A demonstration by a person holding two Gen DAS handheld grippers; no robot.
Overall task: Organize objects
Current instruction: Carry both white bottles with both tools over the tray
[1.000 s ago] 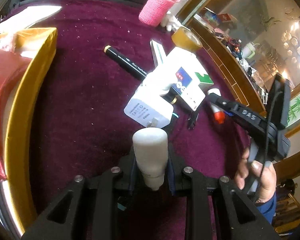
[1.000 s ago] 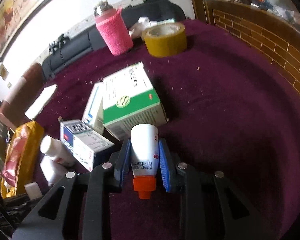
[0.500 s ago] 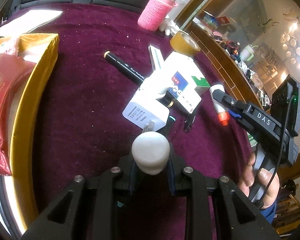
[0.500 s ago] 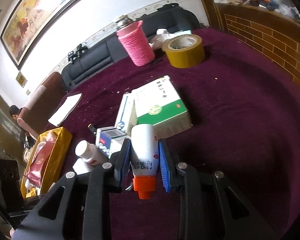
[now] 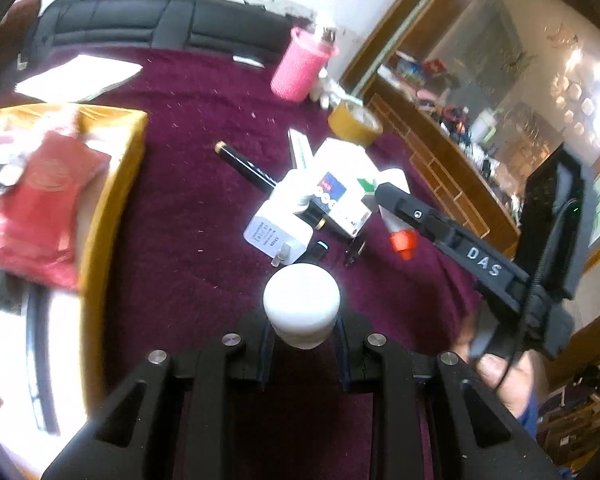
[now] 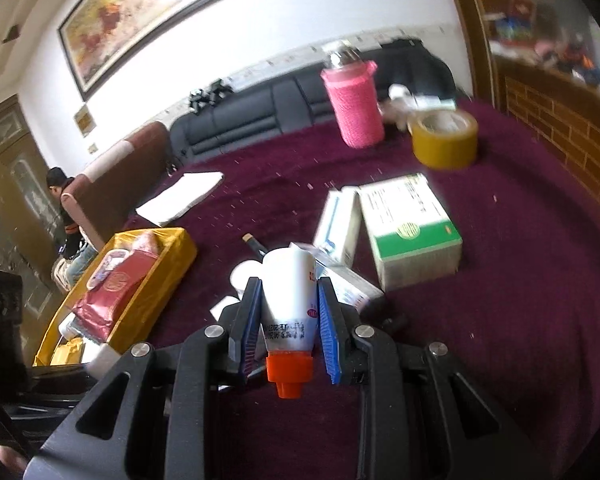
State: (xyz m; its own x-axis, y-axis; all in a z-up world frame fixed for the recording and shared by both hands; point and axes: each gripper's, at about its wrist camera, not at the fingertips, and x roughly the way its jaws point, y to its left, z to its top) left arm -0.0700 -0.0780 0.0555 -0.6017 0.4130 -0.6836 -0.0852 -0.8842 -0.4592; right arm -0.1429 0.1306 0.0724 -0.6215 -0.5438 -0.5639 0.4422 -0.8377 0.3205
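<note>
Maroon cloth-covered table (image 6: 520, 280), yellow tray (image 6: 168, 276), tape roll (image 6: 444, 140), pink-sleeved bottle (image 6: 356, 108), green-white box (image 6: 412, 228), black marker (image 5: 244, 166), white charger (image 5: 278, 232), white paper (image 6: 184, 196)

Matt velvety tablecloth (image 5: 188, 208); glossy plastic bottle (image 5: 301, 304).

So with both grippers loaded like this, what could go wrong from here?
1. The left gripper holds the white bottle only near one end, so it could pivot or slip.
2. The right gripper clamps a tapered tube with its orange cap toward the camera; it might squeeze out.
3. The yellow box already looks crowded, so drops may spill.
</note>
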